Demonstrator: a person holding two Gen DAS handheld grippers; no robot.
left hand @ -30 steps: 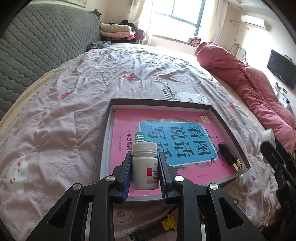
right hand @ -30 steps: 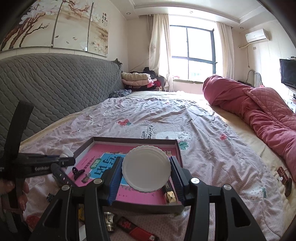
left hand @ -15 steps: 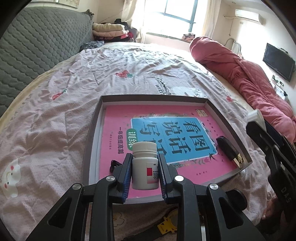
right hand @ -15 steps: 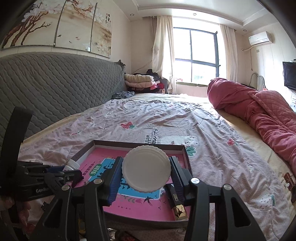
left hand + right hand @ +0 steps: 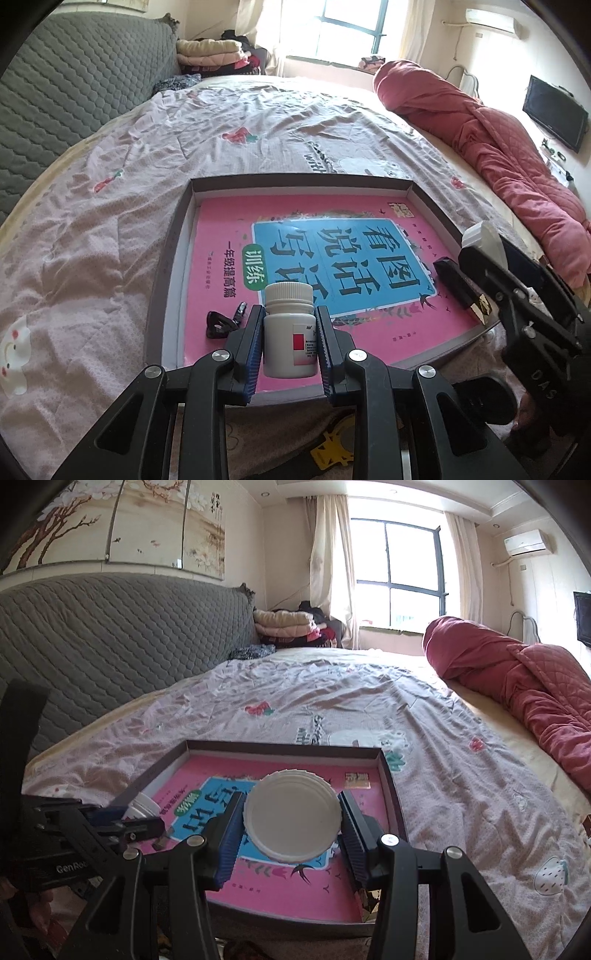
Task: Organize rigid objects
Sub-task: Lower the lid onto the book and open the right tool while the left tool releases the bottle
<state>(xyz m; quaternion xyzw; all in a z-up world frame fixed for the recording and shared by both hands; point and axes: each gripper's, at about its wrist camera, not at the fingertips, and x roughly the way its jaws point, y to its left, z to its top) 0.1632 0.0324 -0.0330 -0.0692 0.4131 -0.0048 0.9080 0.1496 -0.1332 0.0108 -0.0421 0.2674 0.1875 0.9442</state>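
Observation:
My left gripper (image 5: 289,325) is shut on an upright white pill bottle (image 5: 289,334) with a red label, held over the near edge of a grey tray (image 5: 168,258). The tray holds a pink book (image 5: 332,258), a black clip (image 5: 218,325) and a black lighter (image 5: 460,286). My right gripper (image 5: 291,825) is shut on a white round jar (image 5: 291,816), seen lid-on, above the tray's (image 5: 280,745) right half. The left gripper and its bottle (image 5: 142,805) show at the left of the right wrist view. The right gripper with the jar (image 5: 480,236) shows at the right of the left wrist view.
The tray lies on a bed with a pale pink patterned sheet (image 5: 110,229). A rolled red quilt (image 5: 498,147) lies along the right side. A grey padded headboard (image 5: 110,635) is on the left. A yellow object (image 5: 332,446) lies below the tray's near edge.
Both grippers have moved forward over the tray with their loads still held. The black clip has come into the left wrist view.

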